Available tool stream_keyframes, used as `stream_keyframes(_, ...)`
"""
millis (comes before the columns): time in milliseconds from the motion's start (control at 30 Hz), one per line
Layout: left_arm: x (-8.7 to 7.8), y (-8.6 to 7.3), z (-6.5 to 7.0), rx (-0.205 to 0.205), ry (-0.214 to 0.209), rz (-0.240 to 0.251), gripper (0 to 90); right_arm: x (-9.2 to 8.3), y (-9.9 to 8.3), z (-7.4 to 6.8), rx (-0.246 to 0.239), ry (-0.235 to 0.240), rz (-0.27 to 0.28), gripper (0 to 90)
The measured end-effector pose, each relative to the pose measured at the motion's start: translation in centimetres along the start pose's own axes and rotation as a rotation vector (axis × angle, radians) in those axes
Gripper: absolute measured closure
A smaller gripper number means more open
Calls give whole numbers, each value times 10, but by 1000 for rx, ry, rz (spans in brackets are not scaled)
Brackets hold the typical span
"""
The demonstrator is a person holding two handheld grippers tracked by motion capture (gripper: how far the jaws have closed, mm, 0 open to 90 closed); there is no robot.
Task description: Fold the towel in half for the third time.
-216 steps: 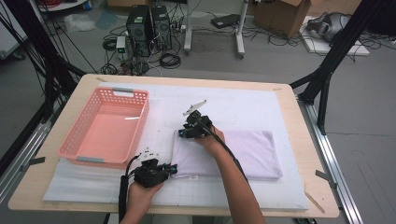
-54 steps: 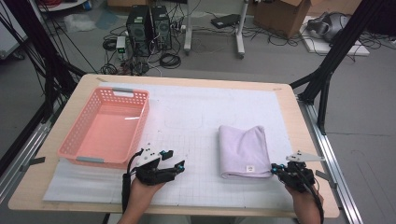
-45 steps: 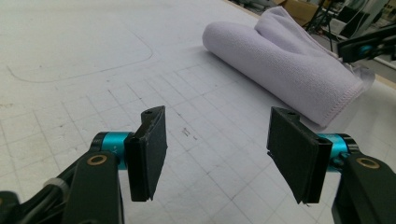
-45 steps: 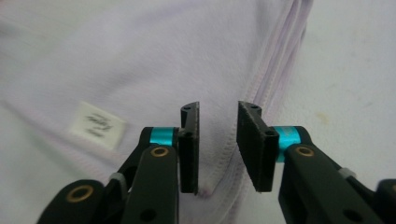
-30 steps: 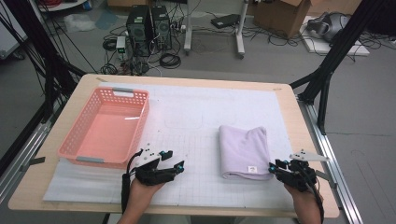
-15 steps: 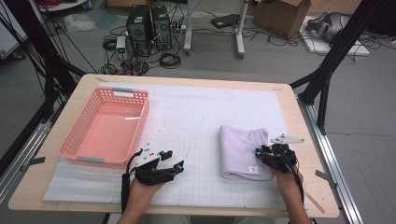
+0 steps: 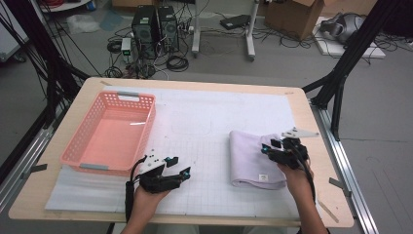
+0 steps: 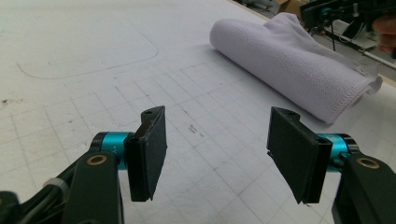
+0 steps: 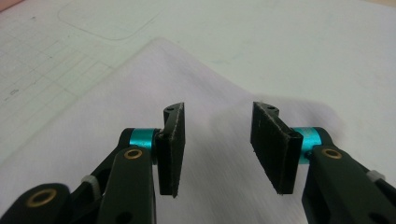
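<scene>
Table [image 7: 311, 204]: one towel [image 7: 251, 156], one basket [image 7: 109, 134]

The towel [image 9: 116, 140] under the right gripper's jaws is soft, fuzzy, pale purple cloth. The pads [image 9: 172, 149] look like rough, dull black rubber. The rings [image 9: 142, 136] behind the pads are shiny blue metal. The mat [image 8: 93, 56] past the left gripper's jaws looks like smooth, dull white paper.

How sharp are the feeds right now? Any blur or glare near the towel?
High view: even light, soft and low in detail, a small glare streak inside the pink basket. Left gripper view: sharp on the mat grid and the folded towel. Right gripper view: the right gripper is crisp, while the towel below is smeared, with faint shadow.
</scene>
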State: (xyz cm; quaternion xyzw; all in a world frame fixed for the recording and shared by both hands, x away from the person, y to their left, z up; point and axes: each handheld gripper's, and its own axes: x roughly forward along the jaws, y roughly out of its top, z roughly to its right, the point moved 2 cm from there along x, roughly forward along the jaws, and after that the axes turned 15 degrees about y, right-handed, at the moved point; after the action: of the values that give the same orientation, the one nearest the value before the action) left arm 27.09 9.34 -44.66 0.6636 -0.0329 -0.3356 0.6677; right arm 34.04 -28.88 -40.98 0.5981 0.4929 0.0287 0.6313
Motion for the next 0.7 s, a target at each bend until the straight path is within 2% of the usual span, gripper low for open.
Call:
stream_keyframes(100, -1, 0, -1, -5, 0, 3, 380, 24, 12, -3, -3, 19, -27, 540)
stream_keyframes(233, -2, 0, -1, -6, 1, 3, 380, 57, 17, -4, 4, 38, -101, 547)
stream_keyframes(367, -3, 0, -3, -10, 3, 3, 381, 78, 21, -11, -18, 53, -110, 528)
stream_keyframes(433, -3, 0, -3, -10, 2, 5, 381, 86, 23, -16, -45, 80, -113, 520)
stream_keyframes(500, -2, 0, -3, -16, 1, 5, 381, 92, 23, -23, -82, 120, -110, 495)
stream_keyframes(567, -2, 0, -3, -15, 1, 3, 381, 94, 23, -29, -124, 153, -119, 432)
stream_keyframes(633, -2, 0, -3, -14, 1, 4, 381, 88, 25, -28, -133, 182, -113, 427)
stream_keyframes(700, -2, 0, -3, -12, 1, 4, 381, 76, 27, -22, -118, 168, -65, 432)
